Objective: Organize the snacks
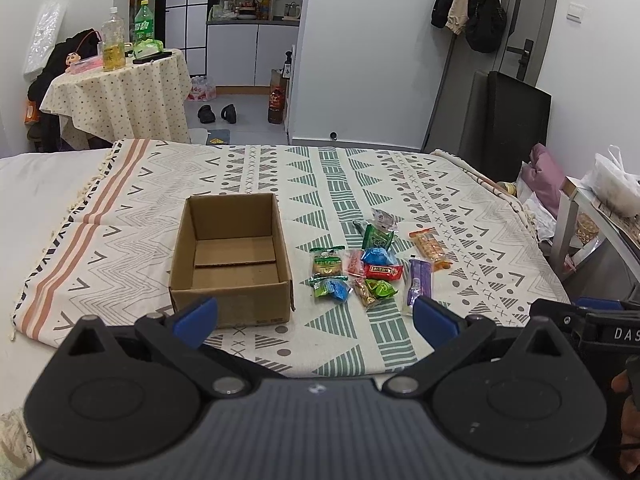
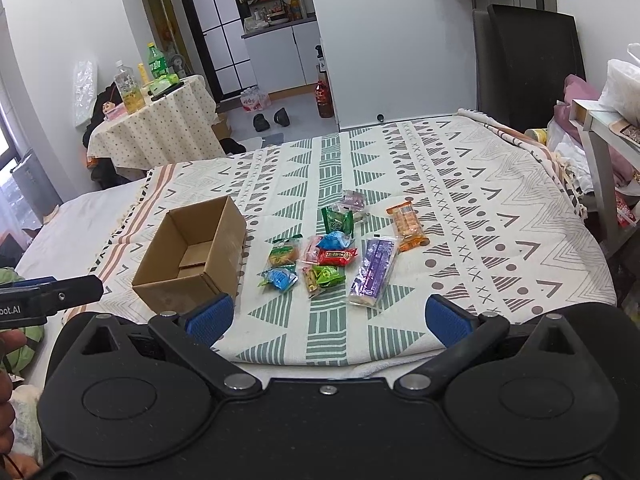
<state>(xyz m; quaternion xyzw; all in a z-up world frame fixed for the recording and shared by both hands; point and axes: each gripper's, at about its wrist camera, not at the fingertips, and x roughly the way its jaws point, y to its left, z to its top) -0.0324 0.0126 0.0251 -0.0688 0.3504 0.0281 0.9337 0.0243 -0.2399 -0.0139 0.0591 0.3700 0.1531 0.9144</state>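
Note:
An empty open cardboard box (image 1: 232, 256) (image 2: 192, 248) stands on the patterned cloth (image 1: 344, 184) (image 2: 460, 208). To its right lies a cluster of several wrapped snacks (image 1: 368, 268) (image 2: 320, 256), among them a long purple pack (image 1: 418, 284) (image 2: 374, 270) and an orange biscuit pack (image 1: 430, 248) (image 2: 406, 226). My left gripper (image 1: 316, 316) is open and empty, hovering near the box's front edge. My right gripper (image 2: 328, 316) is open and empty, in front of the snacks. Each gripper shows at the edge of the other's view.
A small round table (image 1: 120, 92) (image 2: 160, 128) with bottles stands beyond the bed at the left. A dark chair (image 1: 516, 120) (image 2: 528, 64) and a shelf with bags (image 1: 600, 208) (image 2: 608, 120) stand at the right.

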